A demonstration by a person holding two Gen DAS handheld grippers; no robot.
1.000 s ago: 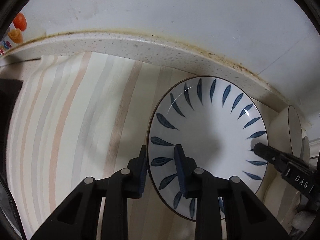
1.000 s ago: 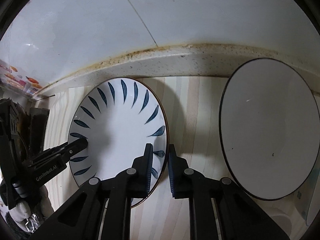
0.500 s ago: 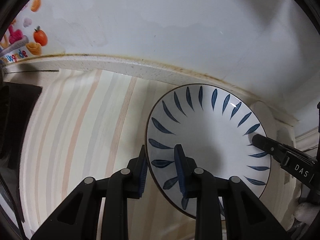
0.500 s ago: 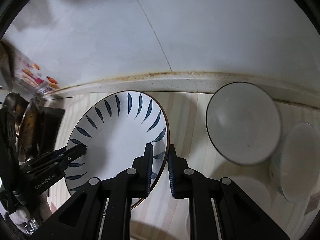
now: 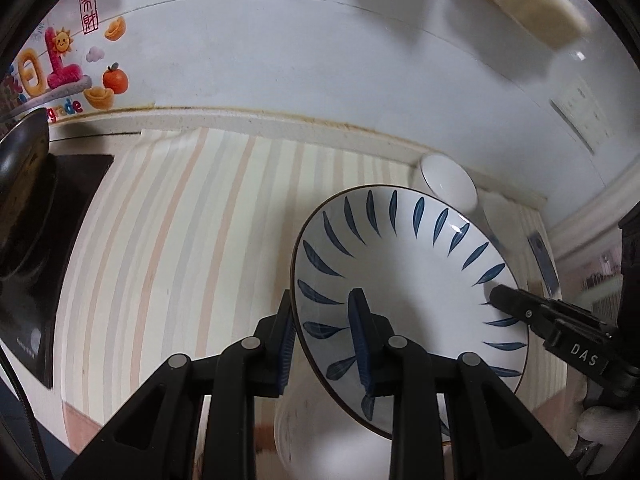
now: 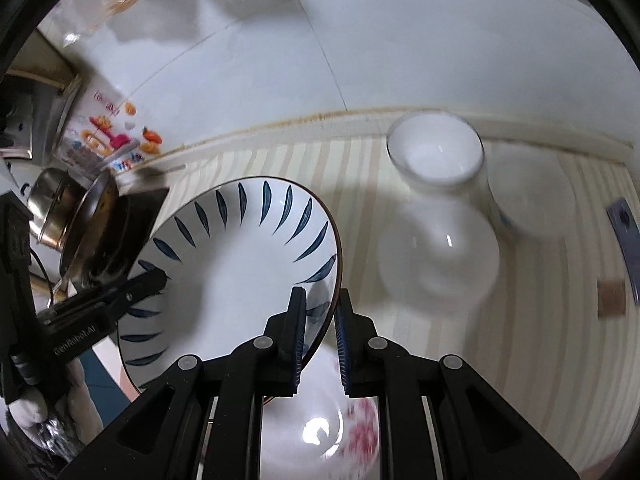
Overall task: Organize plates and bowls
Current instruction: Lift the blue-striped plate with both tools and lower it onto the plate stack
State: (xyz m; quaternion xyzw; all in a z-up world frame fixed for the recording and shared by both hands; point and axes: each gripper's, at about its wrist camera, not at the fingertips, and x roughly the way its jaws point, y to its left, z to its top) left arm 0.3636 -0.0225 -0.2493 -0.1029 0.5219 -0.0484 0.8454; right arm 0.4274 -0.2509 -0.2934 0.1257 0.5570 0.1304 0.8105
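Now mid-carry: plate [image 5: 404, 292] up off the striped mat [image 5: 168, 240], filling the lower right of the left view. Left gripper [image 5: 324, 340] clamped on its near rim, right gripper [image 6: 320, 332] pinching the opposite rim. Probably the transfer step, heading for a stack. Bowl [image 6: 436, 152] at upper right, another bowl [image 6: 320, 428] blurred at bottom centre, under the plate. Next: level across, lower square onto the target, both grips released together.

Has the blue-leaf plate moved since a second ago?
Yes. The blue-leaf plate, clamped by both grippers, has lifted away from the backsplash ledge; more striped counter shows.
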